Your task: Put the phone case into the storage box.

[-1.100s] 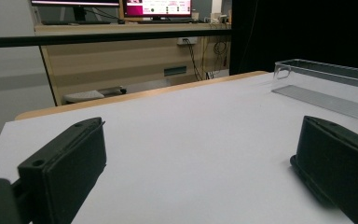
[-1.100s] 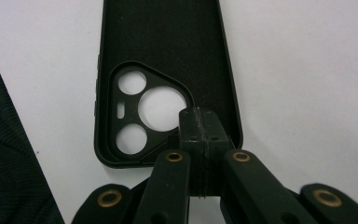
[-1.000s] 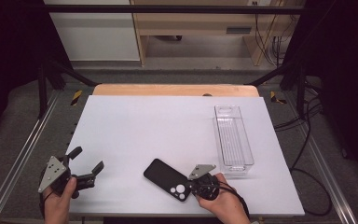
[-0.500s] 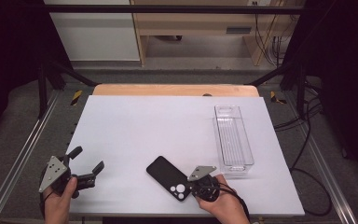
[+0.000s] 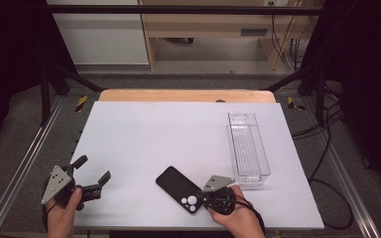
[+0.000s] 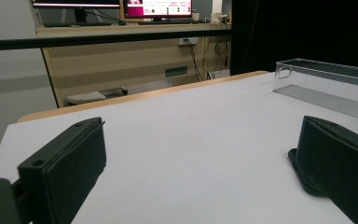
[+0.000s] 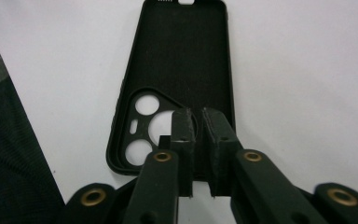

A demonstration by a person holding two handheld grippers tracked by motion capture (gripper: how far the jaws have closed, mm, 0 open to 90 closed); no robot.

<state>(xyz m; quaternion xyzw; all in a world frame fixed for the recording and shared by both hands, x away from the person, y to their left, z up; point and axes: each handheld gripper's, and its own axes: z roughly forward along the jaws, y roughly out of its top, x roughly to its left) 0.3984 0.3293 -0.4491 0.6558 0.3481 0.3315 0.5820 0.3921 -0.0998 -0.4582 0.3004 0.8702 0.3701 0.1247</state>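
Nearest, the right tongs are seen over the camera-cutout end of the black phone case. Their jaws have just been opening to a narrow slit, and nothing is seen pinched between them. The case lies flat near the counter's front edge. It is judged light, thin and bendy, so it is best pinched by a side wall. The left tongs are held wide and empty. Farther off, a clear tray is seen.

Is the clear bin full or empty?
Empty: through the clear bin the high view shows nothing but its ribbed floor, and the phone case lies outside on the table.
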